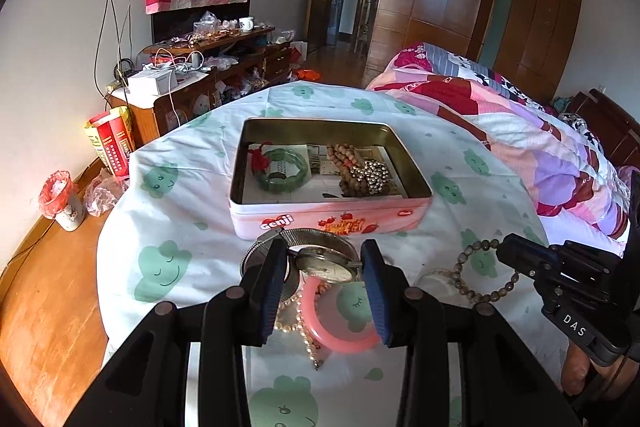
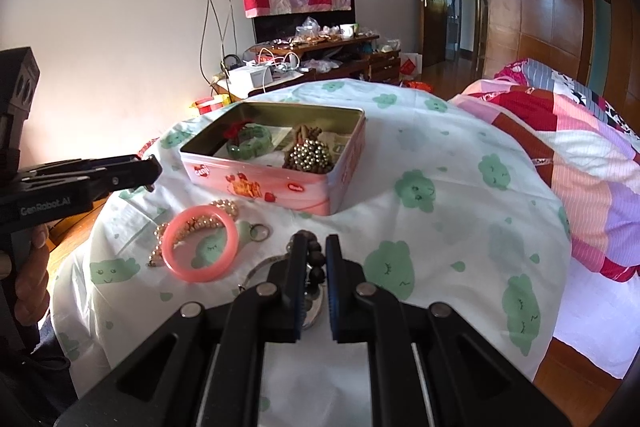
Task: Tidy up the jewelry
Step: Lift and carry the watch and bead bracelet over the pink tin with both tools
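A pink tin (image 1: 332, 213) (image 2: 260, 187) stands open on the cloth-covered table, holding a green bangle (image 1: 284, 171) (image 2: 248, 143) and heaped beads (image 1: 364, 175) (image 2: 308, 155). My left gripper (image 1: 324, 251) (image 2: 154, 169) is shut on a silver watch (image 1: 324, 267) with a mesh band, held above the cloth in front of the tin. Below it lie a pink bangle (image 1: 340, 335) (image 2: 196, 273) and a pearl bracelet (image 1: 292, 323) (image 2: 224, 205). My right gripper (image 2: 314, 243) (image 1: 502, 247) is shut on a dark wooden bead bracelet (image 2: 316, 255) (image 1: 456, 269), which hangs from its tips.
The white cloth with green clouds (image 1: 160, 227) covers a round table. A bed with a patchwork quilt (image 1: 520, 131) is close on the right. A cluttered dresser (image 1: 208, 67) and a small bin (image 1: 60, 199) stand on the left. A silvery round item (image 2: 312, 311) lies under the right gripper.
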`<action>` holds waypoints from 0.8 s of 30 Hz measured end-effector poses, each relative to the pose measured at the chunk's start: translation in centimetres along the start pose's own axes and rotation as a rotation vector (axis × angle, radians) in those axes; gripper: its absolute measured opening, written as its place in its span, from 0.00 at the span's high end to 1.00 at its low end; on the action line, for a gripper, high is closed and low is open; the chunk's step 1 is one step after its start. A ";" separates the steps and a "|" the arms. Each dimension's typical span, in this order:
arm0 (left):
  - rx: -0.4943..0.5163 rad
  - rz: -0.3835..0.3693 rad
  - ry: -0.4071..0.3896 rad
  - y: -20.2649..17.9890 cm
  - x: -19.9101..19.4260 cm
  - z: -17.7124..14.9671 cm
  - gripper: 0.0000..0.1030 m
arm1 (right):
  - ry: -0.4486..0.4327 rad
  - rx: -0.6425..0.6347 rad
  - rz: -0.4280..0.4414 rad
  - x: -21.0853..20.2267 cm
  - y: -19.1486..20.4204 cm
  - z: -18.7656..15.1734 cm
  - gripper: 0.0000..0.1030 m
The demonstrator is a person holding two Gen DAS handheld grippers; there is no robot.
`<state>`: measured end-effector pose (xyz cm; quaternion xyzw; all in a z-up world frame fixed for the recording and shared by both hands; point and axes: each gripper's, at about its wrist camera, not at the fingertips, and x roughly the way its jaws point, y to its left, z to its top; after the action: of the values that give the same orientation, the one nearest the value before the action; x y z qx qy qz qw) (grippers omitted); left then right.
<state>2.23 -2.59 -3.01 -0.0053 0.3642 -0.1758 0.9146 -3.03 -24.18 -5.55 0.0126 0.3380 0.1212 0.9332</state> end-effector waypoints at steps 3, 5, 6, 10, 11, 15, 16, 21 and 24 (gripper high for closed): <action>-0.002 0.001 -0.002 0.1 -0.1 0.0 0.62 | -0.005 -0.003 -0.001 0.0 0.1 0.2 0.89; -0.003 0.003 -0.003 0.2 -0.1 0.0 0.62 | -0.008 -0.006 -0.002 -0.1 0.1 0.3 0.89; -0.004 0.002 -0.003 0.3 -0.1 0.0 0.62 | -0.008 -0.007 -0.002 0.0 0.1 0.4 0.89; -0.004 0.004 -0.003 0.3 -0.1 0.1 0.62 | -0.010 -0.010 -0.003 0.0 0.2 0.5 0.89; -0.006 0.005 -0.003 0.4 -0.1 0.1 0.62 | -0.011 -0.010 -0.003 0.0 0.2 0.5 0.89; -0.011 0.010 -0.003 0.8 0.0 0.1 0.62 | -0.010 -0.010 -0.004 0.0 0.2 0.6 0.89; -0.012 0.011 -0.002 0.8 0.1 0.1 0.62 | -0.010 -0.010 -0.004 0.0 0.2 0.6 0.89; -0.019 0.021 0.002 1.1 0.2 0.2 0.62 | -0.008 -0.012 -0.004 0.2 0.3 0.7 0.89; -0.018 0.023 0.000 1.1 0.2 0.2 0.62 | -0.008 -0.011 -0.002 0.2 0.3 0.7 0.89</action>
<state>2.89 -1.63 -3.17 -0.0092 0.3657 -0.1618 0.9165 -2.55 -23.85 -5.12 0.0074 0.3336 0.1219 0.9348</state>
